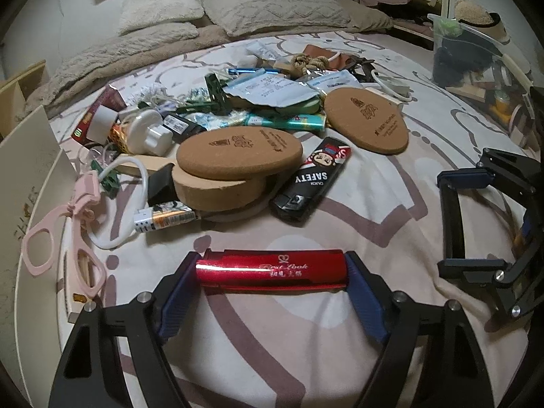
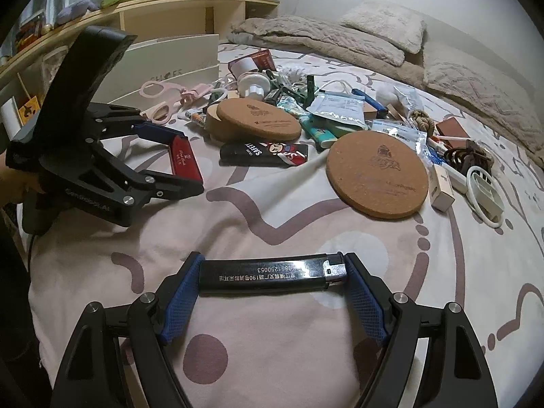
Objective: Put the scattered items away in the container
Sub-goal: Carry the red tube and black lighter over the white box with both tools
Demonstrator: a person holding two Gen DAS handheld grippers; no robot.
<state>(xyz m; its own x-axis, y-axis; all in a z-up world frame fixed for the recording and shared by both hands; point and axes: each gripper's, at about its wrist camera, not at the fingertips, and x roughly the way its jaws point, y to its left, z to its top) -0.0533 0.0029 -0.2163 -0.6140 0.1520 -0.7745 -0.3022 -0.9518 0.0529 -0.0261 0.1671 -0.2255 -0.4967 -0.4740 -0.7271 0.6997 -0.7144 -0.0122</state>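
A shiny red lighter [image 1: 258, 272] lies crosswise between the blue pads of my left gripper [image 1: 273, 265], which is shut on its two ends just over the patterned bedsheet. My right gripper [image 2: 272, 272] is shut the same way on a black lighter [image 2: 261, 273] with a metal head. Each gripper also shows in the other's view: the right gripper [image 1: 450, 221] at the right edge, and the left gripper [image 2: 186, 163] at the left with the red lighter [image 2: 183, 161]. The white shoe box [image 1: 30, 170] [image 2: 176, 57] stands at the bed's edge.
A heap of small things covers the bed's middle: cork coasters [image 1: 238, 153] [image 2: 377, 176], a black "SAFETY" lighter [image 1: 311, 180], pink scissors [image 1: 61, 238], a white cable [image 1: 112, 231], packets, a battery [image 1: 166, 219]. Pillows [image 1: 272, 10] lie behind. A clear bin [image 1: 476, 57] stands far right.
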